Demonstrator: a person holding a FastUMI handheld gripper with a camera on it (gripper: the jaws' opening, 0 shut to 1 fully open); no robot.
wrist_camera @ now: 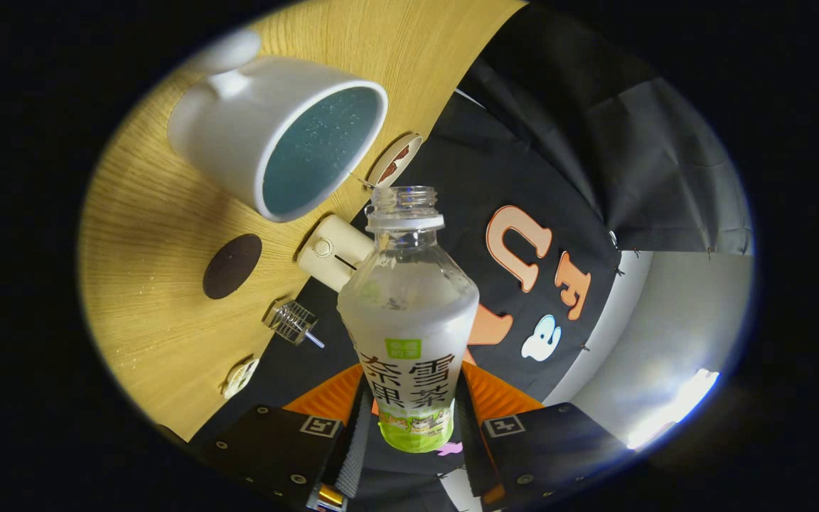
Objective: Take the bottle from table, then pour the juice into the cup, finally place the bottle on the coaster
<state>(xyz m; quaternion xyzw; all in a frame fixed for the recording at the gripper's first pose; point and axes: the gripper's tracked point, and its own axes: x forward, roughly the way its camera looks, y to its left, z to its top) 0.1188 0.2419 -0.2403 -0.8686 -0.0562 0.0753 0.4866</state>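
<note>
The gripper (pixel 409 419) is clamped on the juice bottle (pixel 409 313), one finger pressed against each side of its lower, labelled body. The bottle stands straight out ahead from between the fingers, its open, capless neck pointing away from them. Its upper half is clear and looks misted; the lower half is wrapped in a pale label with a green band at the bottom.

The whole view is tilted, so the wooden table (pixel 153 235) runs up one side. On it, beyond the bottle's mouth and off to the left of it, stands a white mug (pixel 274 135) with a blue inside, its handle turned away from the bottle. The mouth of the bottle is near the mug's rim but not over it and not touching it.

A dark round coaster (pixel 232 266) lies flat on the table, nearer the fingers than the mug and well apart from the bottle. Along the table's far edge sit a small cream-coloured device (pixel 331 252), a little clear ribbed object (pixel 291 321), a small round tin (pixel 394 159) and a small white piece (pixel 240 377).
</note>
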